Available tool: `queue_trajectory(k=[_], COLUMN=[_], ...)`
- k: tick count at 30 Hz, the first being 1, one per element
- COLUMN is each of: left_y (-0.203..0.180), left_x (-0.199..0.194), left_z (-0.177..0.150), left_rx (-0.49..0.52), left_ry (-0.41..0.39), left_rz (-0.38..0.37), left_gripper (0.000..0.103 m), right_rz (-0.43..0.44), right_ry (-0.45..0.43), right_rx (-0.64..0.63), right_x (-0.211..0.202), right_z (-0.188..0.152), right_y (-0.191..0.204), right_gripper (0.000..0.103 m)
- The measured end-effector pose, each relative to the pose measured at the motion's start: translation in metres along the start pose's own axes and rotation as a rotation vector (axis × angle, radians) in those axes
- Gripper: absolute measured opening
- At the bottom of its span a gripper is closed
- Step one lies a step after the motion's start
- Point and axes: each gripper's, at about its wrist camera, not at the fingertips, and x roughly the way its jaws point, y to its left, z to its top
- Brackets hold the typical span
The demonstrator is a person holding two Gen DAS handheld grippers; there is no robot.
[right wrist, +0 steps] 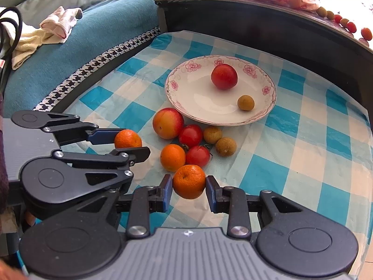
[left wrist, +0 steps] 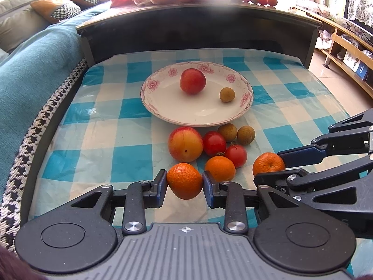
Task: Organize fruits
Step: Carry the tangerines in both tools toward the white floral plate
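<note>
Left gripper [left wrist: 185, 184] clamped on a mandarin [left wrist: 184, 180], blue pads pressed to both its sides; in the right wrist view that same gripper [right wrist: 130, 144] off to the left, holding its mandarin [right wrist: 127, 139]. Right gripper [right wrist: 189, 185] likewise closed on a second mandarin [right wrist: 189, 181], pads tight against the peel; seen from the left wrist as the tool [left wrist: 275, 168] to the right, with its mandarin [left wrist: 268, 164]. Just ahead of both grippers, loose on the blue-and-white checked cloth [left wrist: 130, 107]: a third mandarin [left wrist: 220, 168] between the two held ones, two cherry tomatoes [left wrist: 214, 142] [left wrist: 236, 155] touching each other, a large red-and-yellow nectarine [left wrist: 185, 144] to their left, and two brownish longans [left wrist: 227, 132] [left wrist: 246, 134] side by side just beyond. Farther ahead, a white plate with pink flowers [left wrist: 160, 107], its near rim close to the longans, holding a smaller red nectarine [left wrist: 192, 81] and one longan [left wrist: 226, 94], apart from each other. Beyond the plate, a dark wooden tabletop [left wrist: 200, 18] with more fruit on it, washed out by glare. Off to the left, a teal sofa cover [left wrist: 37, 65].
</note>
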Motion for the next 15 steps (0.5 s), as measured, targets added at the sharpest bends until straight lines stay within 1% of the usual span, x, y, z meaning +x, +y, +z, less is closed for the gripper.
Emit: queue_trajectory(k=[15], left_y=[-0.001], left_x=[0.004], left_z=[0.017], left_rx=[0.010], left_ry=[-0.029], left_rz=[0.011], left_gripper=[0.040], right_rz=[-0.013], right_ry=[-0.025], right_rx=[0.029], right_x=[-0.001], right_z=[0.008], right_y=[-0.009], right_gripper=[0.044])
